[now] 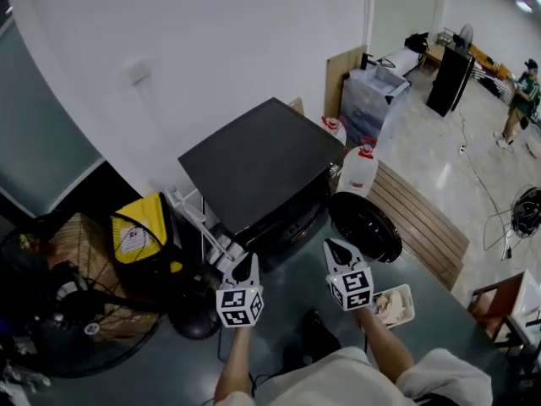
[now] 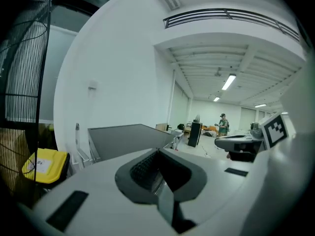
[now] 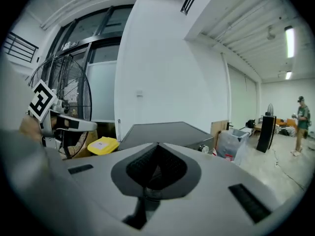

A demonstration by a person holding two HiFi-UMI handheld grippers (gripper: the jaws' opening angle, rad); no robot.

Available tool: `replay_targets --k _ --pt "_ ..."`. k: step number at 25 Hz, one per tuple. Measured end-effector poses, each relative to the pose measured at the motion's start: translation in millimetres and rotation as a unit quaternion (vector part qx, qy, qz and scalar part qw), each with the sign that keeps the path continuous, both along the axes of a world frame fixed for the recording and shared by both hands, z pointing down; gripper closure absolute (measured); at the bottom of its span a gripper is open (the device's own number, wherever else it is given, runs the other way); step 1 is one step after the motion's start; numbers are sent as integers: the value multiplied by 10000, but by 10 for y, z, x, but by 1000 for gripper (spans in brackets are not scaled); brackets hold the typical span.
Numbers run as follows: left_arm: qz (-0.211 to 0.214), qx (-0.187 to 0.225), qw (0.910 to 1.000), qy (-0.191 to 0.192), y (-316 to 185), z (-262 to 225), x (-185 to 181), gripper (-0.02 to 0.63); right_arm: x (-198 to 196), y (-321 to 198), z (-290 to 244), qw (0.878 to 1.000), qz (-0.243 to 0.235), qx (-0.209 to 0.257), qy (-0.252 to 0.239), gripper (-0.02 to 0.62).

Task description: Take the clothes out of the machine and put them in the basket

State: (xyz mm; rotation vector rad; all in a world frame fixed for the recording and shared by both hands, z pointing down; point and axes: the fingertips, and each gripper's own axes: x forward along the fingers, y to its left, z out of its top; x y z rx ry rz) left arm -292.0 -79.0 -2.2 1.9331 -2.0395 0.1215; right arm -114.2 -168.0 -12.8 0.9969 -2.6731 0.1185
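Forearms and both grippers over the machine, jaws clenched and empty.
The person's left forearm (image 1: 235,362) and right forearm (image 1: 385,337) reach up from the bottom edge, carrying the left gripper (image 1: 246,260) and right gripper (image 1: 333,246) side by side. Each pair of jaws is pressed together with nothing between them. The black machine (image 1: 258,159) sits ahead of and below both sets of jaws, and its round door (image 1: 365,227) is swung open just right of the right jaws. The white basket (image 1: 408,292) lies on the floor below and behind the right jaws; its pale contents are too small to identify. A yellow container (image 1: 139,231) and a floor fan (image 1: 68,294) stand left of the left jaws.
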Motion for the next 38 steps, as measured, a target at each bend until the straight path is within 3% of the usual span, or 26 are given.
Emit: replay_targets --k 9,29,38 --pt "-38 221 9996 -164 1 -342 138 581 174 -81 -504 9992 35 329 -234 572" --pt "-61 314 9993 -173 -284 -400 285 581 343 -266 -482 9992 41 302 -252 572" --pt "-80 176 9997 -145 -306 -332 353 581 434 -331 -485 9994 65 254 -242 574"
